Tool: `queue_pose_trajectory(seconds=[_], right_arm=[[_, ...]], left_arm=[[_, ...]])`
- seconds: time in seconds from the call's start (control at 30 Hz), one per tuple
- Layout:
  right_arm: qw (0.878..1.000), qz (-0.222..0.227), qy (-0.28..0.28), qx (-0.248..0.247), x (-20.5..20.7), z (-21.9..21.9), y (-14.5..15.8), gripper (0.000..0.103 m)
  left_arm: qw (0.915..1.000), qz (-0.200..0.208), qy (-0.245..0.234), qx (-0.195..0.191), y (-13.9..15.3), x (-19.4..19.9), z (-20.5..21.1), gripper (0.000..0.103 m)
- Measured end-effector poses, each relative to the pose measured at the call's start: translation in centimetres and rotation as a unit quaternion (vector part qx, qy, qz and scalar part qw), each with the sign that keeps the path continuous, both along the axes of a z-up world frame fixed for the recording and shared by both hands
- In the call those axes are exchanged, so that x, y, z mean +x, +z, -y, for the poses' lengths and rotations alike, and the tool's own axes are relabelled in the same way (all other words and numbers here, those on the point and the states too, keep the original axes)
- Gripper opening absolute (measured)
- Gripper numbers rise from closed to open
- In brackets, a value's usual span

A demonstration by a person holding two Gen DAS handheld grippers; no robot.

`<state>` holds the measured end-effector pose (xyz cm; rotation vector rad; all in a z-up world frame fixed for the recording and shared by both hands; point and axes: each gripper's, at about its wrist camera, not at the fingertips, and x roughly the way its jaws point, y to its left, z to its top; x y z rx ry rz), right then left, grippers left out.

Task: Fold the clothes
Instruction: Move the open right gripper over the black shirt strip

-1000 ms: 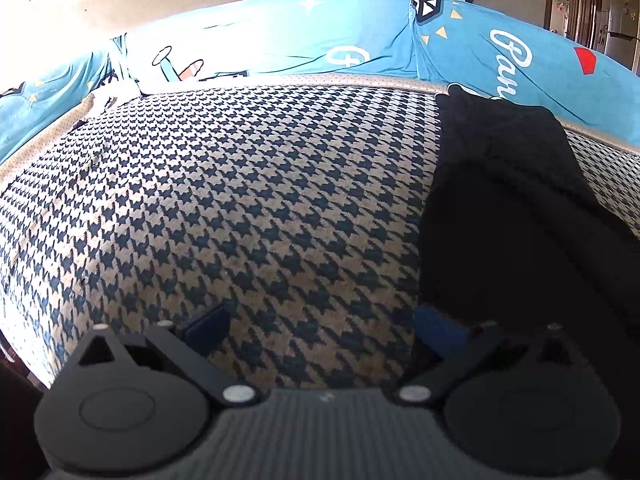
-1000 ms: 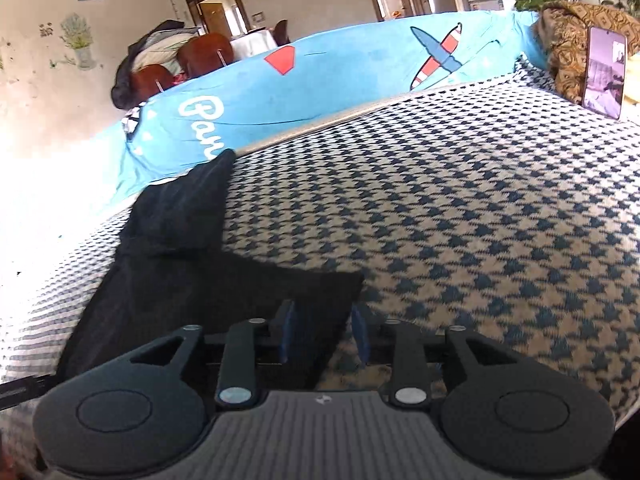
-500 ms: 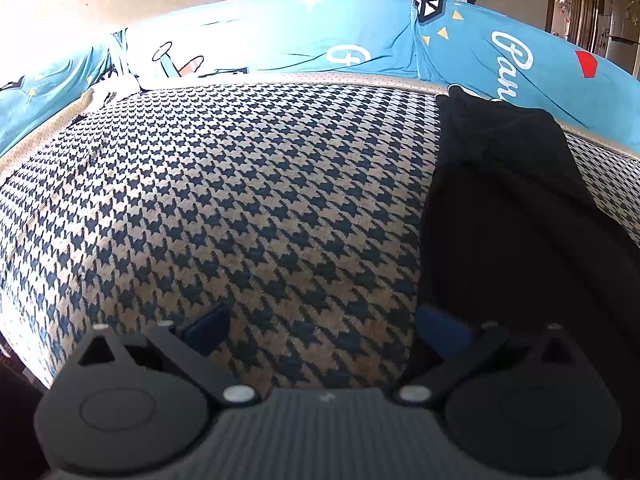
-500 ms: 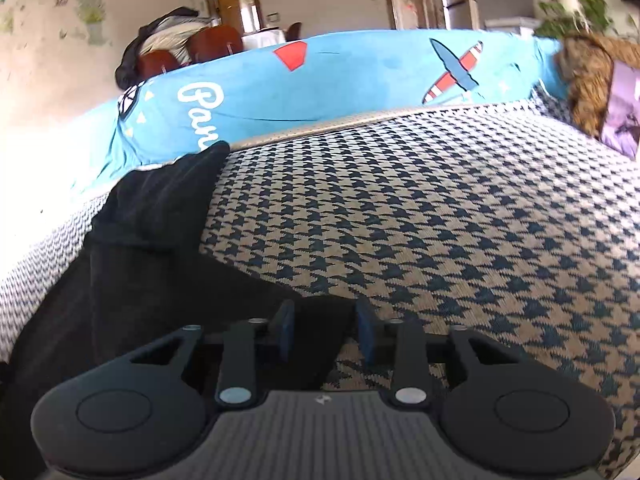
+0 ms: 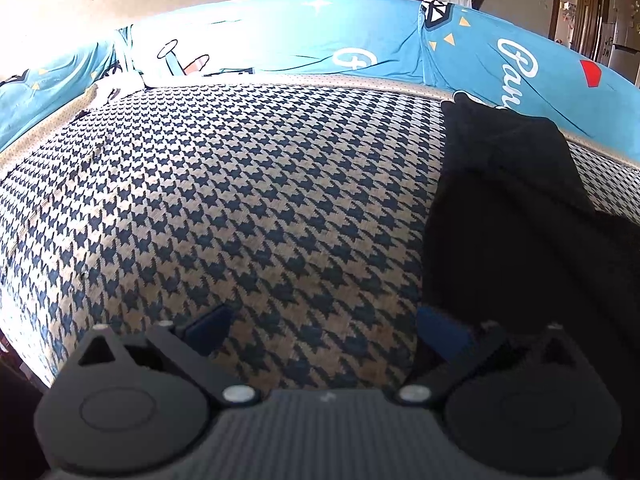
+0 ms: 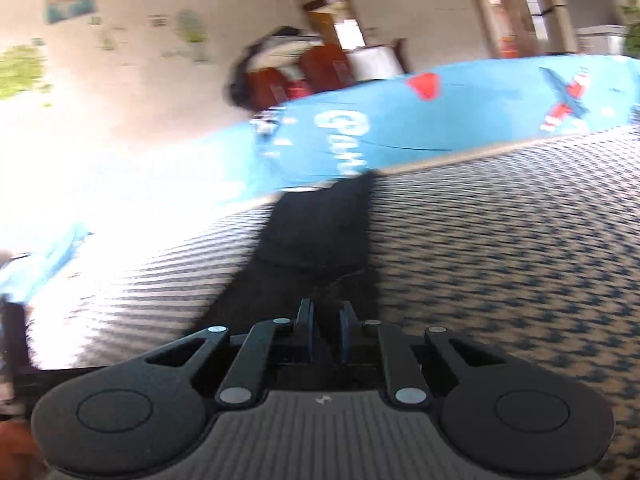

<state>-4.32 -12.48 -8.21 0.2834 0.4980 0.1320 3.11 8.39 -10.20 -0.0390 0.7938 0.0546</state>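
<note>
As its jaws finish closing, the right gripper (image 6: 325, 326) seemingly pinches the black garment (image 6: 320, 228) (blurred); left gripper (image 5: 324, 326) gapes empty; lift evenly across the sofa (image 5: 240, 184)

left wrist: set low behind the left tool (image 5: 324, 322), aimed steeply down, close over the houndstooth sofa seat (image 5: 240, 200) | right wrist: set behind the right tool (image 6: 326, 316), tilted, aimed shallower, blurred | shared: black garment (image 5: 520, 220), blue backrest cover (image 5: 280, 40), wooden chairs (image 6: 296, 76) beyond
</note>
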Motion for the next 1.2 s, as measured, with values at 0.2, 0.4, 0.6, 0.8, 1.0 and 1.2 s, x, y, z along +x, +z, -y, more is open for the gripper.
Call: queue_pose_trajectory(seconds=[0.2,0.4,0.6,0.8,1.0,1.2], right_arm=[[0.994,0.009,0.111,0.014,-1.2,-6.6,0.8,0.014],[0.978,-0.013,0.210,0.009,-1.8,-13.0,-1.3,0.014],[0.970,-0.052,0.238,-0.025,-0.9,-15.8,-4.9,0.014],[0.964,-0.082,0.250,-0.040,-0.1,-15.8,-7.0,0.017],[0.957,-0.112,0.266,-0.019,-0.1,-15.1,-7.6,0.019],[0.961,-0.107,0.251,-0.056,-1.9,-14.1,-6.7,0.019]], left_arm=[[0.9988,0.024,0.037,-0.020,1.4,-0.1,-2.1,0.103],[0.9949,0.043,0.084,-0.036,2.4,-0.4,-4.8,0.103],[0.9933,0.037,0.099,-0.048,2.3,-0.4,-5.9,0.103],[0.9937,0.033,0.092,-0.054,2.0,-0.3,-5.5,0.103],[0.9949,0.029,0.081,-0.053,1.8,-0.2,-4.8,0.103],[0.9962,0.028,0.064,-0.052,1.8,-0.3,-3.9,0.103]])
